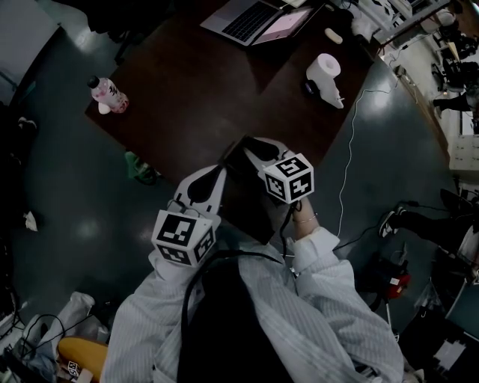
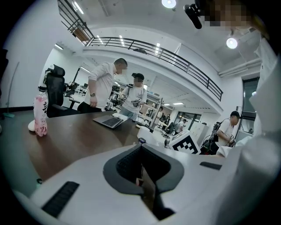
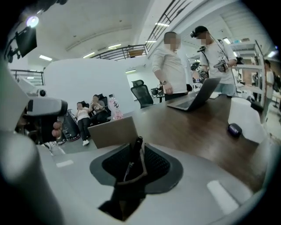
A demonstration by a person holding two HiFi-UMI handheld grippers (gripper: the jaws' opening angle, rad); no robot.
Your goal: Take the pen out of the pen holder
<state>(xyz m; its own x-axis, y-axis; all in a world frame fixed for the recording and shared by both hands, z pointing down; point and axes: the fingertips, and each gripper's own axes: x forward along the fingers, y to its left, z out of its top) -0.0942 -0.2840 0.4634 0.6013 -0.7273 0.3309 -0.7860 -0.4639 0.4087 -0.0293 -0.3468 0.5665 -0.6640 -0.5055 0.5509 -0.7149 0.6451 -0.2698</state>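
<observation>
The dark wooden worktop (image 1: 194, 90) fills the upper head view. From the tongs, a laptop (image 1: 254, 19) lies at twelve o'clock, a paper roll (image 1: 323, 67) at two and a pink bottle (image 1: 108, 95) at ten. Both tools meet at the worktop's near edge, its six o'clock.

The left tongs (image 2: 141, 151) look pressed onto a thin brown wall that I take for the pen holder (image 2: 148, 192), steadying it. The right tongs (image 3: 138, 149) sit closed round the dark pen (image 3: 135, 154), with pads against its barrel on either side. The pen stands nearly upright, its lower end still inside the holder and its top leaning toward one o'clock.

The pen should be light, stiff and smooth, so probably slippery. The upper barrel, above the holder's rim, is the sensible place to hold it. A straight pull along its length would keep the light holder from tipping or dragging.
</observation>
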